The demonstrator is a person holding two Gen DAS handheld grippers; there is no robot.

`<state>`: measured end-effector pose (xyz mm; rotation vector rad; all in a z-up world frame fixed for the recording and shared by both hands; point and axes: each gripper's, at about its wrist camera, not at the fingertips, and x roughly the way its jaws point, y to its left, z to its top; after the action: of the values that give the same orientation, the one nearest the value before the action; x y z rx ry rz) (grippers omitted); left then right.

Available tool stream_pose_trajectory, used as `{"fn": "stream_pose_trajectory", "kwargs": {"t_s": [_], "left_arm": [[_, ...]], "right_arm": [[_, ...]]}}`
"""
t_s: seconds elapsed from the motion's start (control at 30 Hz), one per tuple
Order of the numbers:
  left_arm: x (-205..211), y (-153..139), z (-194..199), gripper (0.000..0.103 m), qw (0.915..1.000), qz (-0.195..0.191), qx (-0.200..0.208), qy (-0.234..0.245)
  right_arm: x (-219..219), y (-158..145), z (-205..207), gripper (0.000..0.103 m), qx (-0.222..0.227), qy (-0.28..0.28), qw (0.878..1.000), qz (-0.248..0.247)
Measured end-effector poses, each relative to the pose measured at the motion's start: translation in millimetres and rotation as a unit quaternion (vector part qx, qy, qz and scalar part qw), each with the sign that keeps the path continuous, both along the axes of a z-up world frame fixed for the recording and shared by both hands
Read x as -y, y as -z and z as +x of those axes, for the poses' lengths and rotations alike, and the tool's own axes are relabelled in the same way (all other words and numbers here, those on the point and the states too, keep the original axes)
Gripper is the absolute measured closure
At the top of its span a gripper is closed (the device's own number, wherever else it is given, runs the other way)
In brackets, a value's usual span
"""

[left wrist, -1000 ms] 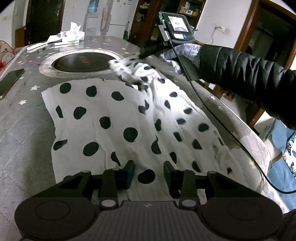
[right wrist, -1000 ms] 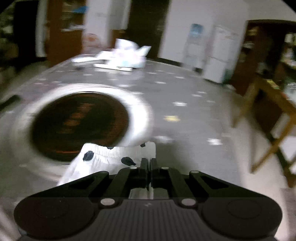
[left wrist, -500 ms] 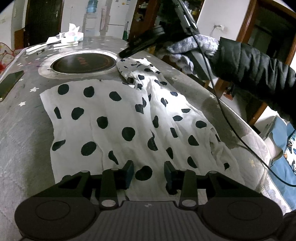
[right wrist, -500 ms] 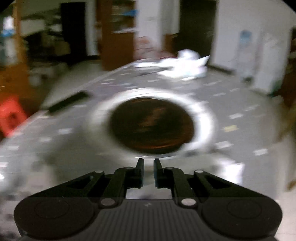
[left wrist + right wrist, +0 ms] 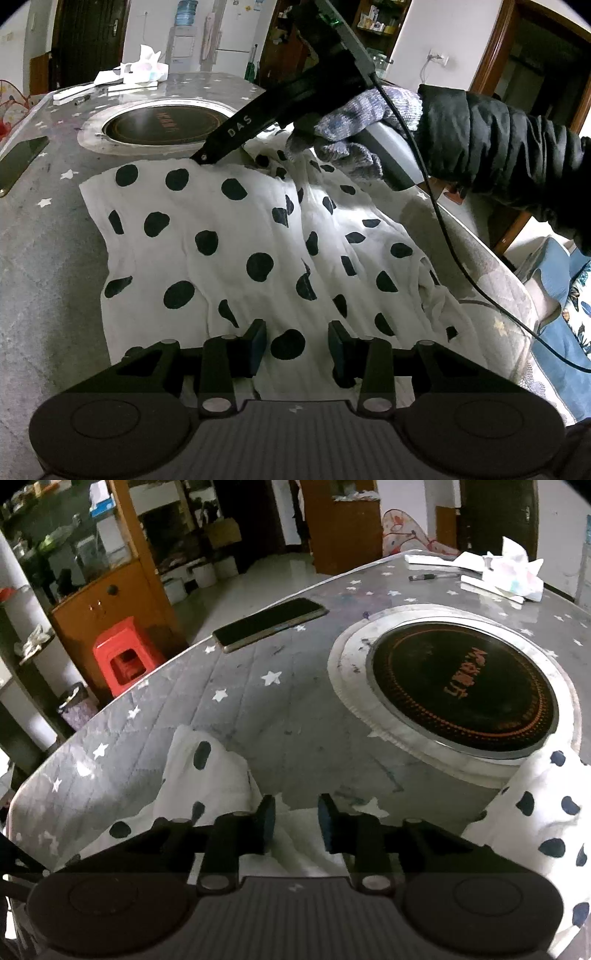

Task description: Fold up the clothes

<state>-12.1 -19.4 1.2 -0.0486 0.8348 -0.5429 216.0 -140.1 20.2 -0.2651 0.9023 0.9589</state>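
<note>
The polka-dot garment [image 5: 236, 236], white cloth with dark spots, lies spread across the grey star-printed table [image 5: 40, 236], its far edge just short of the round inset hotplate [image 5: 162, 123]. One side lies fairly flat; the other is rucked into long ridges that run toward the table's edge. It looks thin, light and limp, so it should drape and slide easily on the quilted cover, and a fold will likely hold only if the cloth is laid down smoothly. A hem or a corner seems the sensible place to take it, since a pinch in the middle would merely bunch it.

The left hand-held gripper [image 5: 297, 345] hovers over the near hem with its jaws apart, a dark spot showing between them and nothing clamped. The right hand-held gripper [image 5: 293, 821], held in a knit-gloved hand [image 5: 354, 122] with a black padded sleeve [image 5: 502, 144], has its tip at the far edge of the cloth. Its jaws have just been opening and stand apart, with white cloth below the gap but not pinched.

Farther out lie a phone [image 5: 269, 626] near the table's edge and crumpled paper [image 5: 142, 68] at the far end.
</note>
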Motion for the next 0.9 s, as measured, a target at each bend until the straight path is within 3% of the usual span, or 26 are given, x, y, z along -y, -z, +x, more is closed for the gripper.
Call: {"fn": "stream_pose_trajectory", "kwargs": {"t_s": [0.6,0.7,0.8,0.9], "left_arm": [[0.2,-0.2,-0.4,0.057,1.0000,-0.004,-0.001,0.000],[0.5,0.0,-1.0,0.054,1.0000,-0.005,0.000,0.001],[1.5,0.4,-1.7,0.051,1.0000,-0.005,0.001,0.003],[3.4,1.1,-2.9,0.047,1.0000,-0.005,0.002,0.004]], "right_arm": [[-0.6,7.5,-0.4,0.062,0.018,-0.008,0.999,-0.027],[-2.0,7.7,-1.2,0.071,0.010,-0.017,0.999,-0.025],[-6.8,4.0,-4.0,0.092,0.029,-0.023,0.999,-0.036],[-12.6,-4.7,-2.1,0.094,0.058,-0.015,0.997,-0.041]]}}
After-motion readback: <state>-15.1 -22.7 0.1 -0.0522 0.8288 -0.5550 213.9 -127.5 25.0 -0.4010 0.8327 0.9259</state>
